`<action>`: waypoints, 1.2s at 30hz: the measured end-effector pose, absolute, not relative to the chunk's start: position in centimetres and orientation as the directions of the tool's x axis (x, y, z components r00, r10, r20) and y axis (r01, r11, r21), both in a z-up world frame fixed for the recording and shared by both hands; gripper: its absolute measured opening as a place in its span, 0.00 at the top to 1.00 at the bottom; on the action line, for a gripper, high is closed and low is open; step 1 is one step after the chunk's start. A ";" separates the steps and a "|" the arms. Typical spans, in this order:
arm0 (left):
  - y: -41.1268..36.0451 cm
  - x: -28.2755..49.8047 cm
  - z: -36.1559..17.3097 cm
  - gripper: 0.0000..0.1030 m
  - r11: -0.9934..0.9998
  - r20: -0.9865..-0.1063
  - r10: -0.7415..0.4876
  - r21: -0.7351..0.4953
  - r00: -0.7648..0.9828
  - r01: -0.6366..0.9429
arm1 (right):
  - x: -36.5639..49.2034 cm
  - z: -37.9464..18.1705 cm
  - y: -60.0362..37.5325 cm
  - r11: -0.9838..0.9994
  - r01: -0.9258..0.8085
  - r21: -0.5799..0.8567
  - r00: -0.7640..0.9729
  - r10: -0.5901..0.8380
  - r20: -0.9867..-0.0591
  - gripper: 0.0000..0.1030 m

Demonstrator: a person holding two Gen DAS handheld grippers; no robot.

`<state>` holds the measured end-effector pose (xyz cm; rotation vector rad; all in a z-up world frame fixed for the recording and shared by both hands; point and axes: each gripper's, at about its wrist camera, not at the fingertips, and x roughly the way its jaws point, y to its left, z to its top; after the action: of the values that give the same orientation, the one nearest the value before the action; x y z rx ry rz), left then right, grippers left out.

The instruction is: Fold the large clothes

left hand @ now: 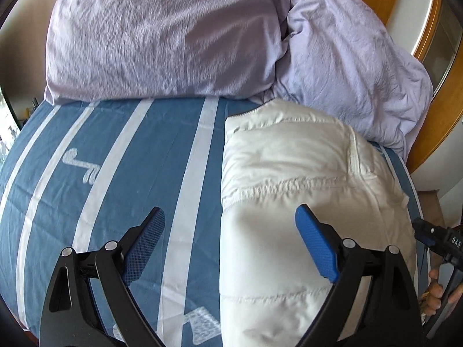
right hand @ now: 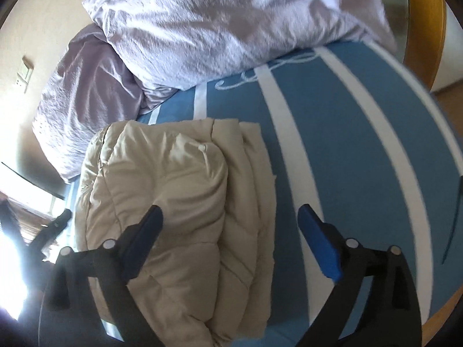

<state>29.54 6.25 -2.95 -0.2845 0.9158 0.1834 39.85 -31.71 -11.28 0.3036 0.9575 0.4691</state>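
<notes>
A folded white puffer jacket (left hand: 303, 190) lies on a bed, on a blue sheet with white stripes (left hand: 115, 179), its far end just below the lavender pillow (left hand: 162, 34) and rumpled lavender duvet (left hand: 356, 75) at the head of the bed. The left tongs (left hand: 230, 240) hover above the jacket's left edge, spread wide and gripping nothing, one blue pad over the sheet and the other over the quilted fabric. The right tongs (right hand: 230, 240) are likewise wide apart and empty, straddling the jacket's right edge (right hand: 179, 217). The person's hand (left hand: 435, 292) shows at the left view's right margin, on the other tool's handle.
</notes>
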 end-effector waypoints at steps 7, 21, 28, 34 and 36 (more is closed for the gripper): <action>5.8 29.3 -3.6 0.10 0.948 -0.814 0.029 -0.163 0.580 -0.275 | 41.6 -13.8 -31.8 0.781 -0.213 0.588 0.350 0.622 -0.700 0.02; 6.3 30.2 -3.8 0.10 0.943 -0.816 0.005 -0.188 0.579 -0.273 | 42.9 -17.1 -30.4 0.646 -0.158 0.747 0.196 0.762 -0.617 0.02; 7.1 30.8 -4.4 0.09 0.931 -0.817 -0.048 -0.246 0.575 -0.271 | 42.9 -17.5 -30.4 0.622 -0.188 0.760 0.209 0.782 -0.588 0.09; 8.2 31.8 -5.3 0.09 0.890 -0.814 -0.148 -0.357 0.562 -0.284 | 42.5 -17.4 -30.8 0.603 -0.223 0.766 0.219 0.796 -0.564 0.30; 8.4 32.2 -5.6 0.09 0.874 -0.810 -0.183 -0.394 0.558 -0.285 | 42.4 -17.4 -30.9 0.598 -0.228 0.769 0.222 0.801 -0.557 0.33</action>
<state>32.24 8.42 -5.60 -0.5253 0.9896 0.0634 42.41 -30.92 -17.39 0.6122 1.1335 0.7747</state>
